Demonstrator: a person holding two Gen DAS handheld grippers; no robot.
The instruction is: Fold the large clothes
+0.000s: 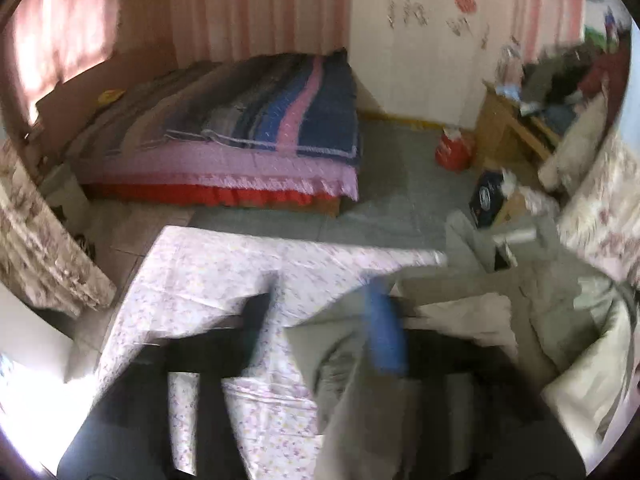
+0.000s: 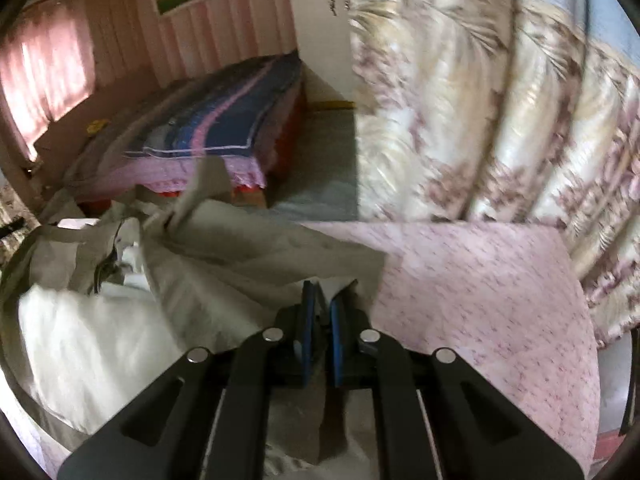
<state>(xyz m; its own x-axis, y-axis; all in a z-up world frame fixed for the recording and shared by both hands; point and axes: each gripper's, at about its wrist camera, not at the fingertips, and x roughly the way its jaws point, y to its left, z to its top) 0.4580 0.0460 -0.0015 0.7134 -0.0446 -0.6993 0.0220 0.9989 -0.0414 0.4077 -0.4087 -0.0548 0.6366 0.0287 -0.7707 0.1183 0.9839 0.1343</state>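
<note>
A large grey-beige garment with a white lining lies crumpled on a table covered by a pink floral cloth [image 2: 480, 280]. In the right wrist view my right gripper [image 2: 323, 300] is shut on an edge of the garment [image 2: 248, 256], its blue pads [image 2: 307, 320] pinching the fabric, which drapes back under it. In the left wrist view, which is blurred, my left gripper [image 1: 320, 320] is over the floral cloth [image 1: 208, 280]; the garment [image 1: 348, 360] hangs across its blue right finger [image 1: 386, 332], while the left finger stands apart. The grip itself is not clear.
A bed [image 1: 248, 128] with a striped blue and pink cover stands across the grey floor. A floral curtain [image 2: 500, 120] hangs close on the right. A wooden cabinet [image 1: 508, 124] with clutter and a red bag [image 1: 454, 148] stand at the far right.
</note>
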